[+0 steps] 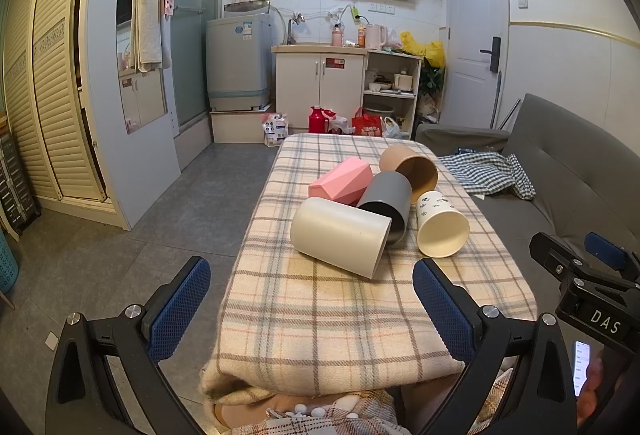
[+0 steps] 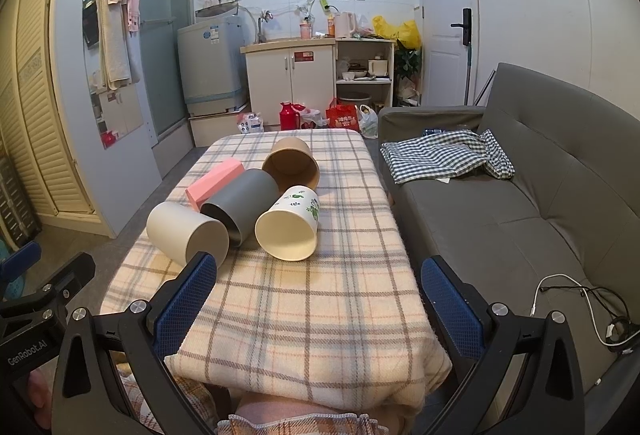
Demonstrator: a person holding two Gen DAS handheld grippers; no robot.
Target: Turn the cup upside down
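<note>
We hold both grippers low at the near end of a table draped in a plaid blanket (image 1: 320, 315), and neither one touches anything. Our left gripper (image 1: 312, 299) has its blue-padded fingers spread wide and empty, and our right gripper (image 2: 320, 295) is just as widely parted and grasps nothing. Five cups lie tipped on their sides in a cluster at twelve o'clock from us, mid-table. Nearest, at eleven o'clock in the right wrist view, is the cream cup (image 2: 186, 233), its mouth facing us; the gray cup (image 2: 244, 203) rests against it, and the pink faceted cup (image 2: 214, 179) lies just behind. The leaf-printed paper cup (image 2: 290, 223) sits at twelve o'clock, touching the gray cup, mouth toward us. The brown cup (image 2: 292, 163) lies farthest back. At two o'clock a gray sofa (image 2: 520, 211) carries a checked cloth (image 2: 444, 153).
</note>
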